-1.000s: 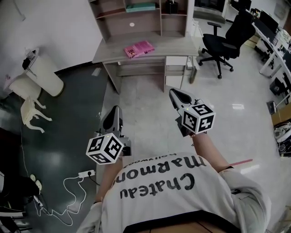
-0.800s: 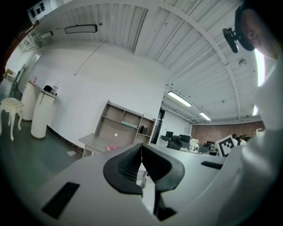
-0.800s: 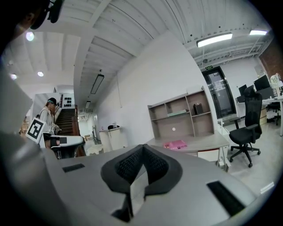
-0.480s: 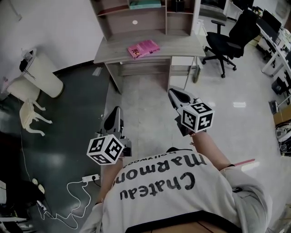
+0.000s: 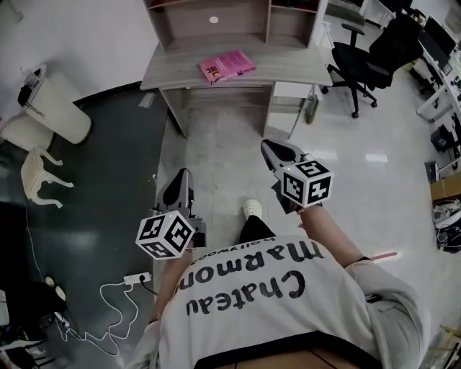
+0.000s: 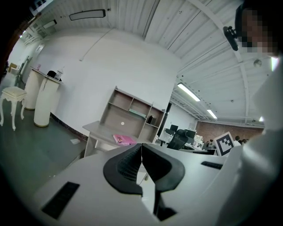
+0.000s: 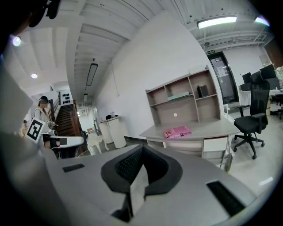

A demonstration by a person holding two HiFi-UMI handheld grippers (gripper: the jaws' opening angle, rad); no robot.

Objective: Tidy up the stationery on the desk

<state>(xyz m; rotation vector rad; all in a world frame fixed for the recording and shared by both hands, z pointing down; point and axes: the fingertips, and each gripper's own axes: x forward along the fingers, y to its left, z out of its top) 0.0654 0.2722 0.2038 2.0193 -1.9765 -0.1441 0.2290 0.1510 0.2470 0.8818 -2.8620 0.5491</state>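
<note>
White stool (image 5: 32, 176) and round white cabinet (image 5: 61, 108) stand well to the left of the worktop (image 5: 173, 72), and both sit closer to the left edge of the head view than they did a second ago. Nearer the person than the worktop, and still well short of it, the left gripper (image 5: 181, 176) is carried at waist height with its jaws closed on each other and nothing between them; its own view looks past the shut pads towards the worktop and the shelf unit (image 5: 209, 21) rising from its back.

On the worktop, towards its right half, lies the pink book (image 5: 227, 65), flat and slightly askew. It is the only loose item I can make out there, and it now sits a little higher in the head view than before.

Below the worktop's front edge, a light shoe (image 5: 251, 209) shows on the floor between the two grippers where none showed half a second ago, so the person appears to be stepping towards the worktop.

Right of that shoe, the right gripper (image 5: 268, 145) points at the worktop, jaws likewise pressed together and empty. A black office chair (image 5: 374, 61) stands off the worktop's right end.

As I judge it, tidying has not begun: this is the walk-up, and both jaws must open before anything is grasped.
</note>
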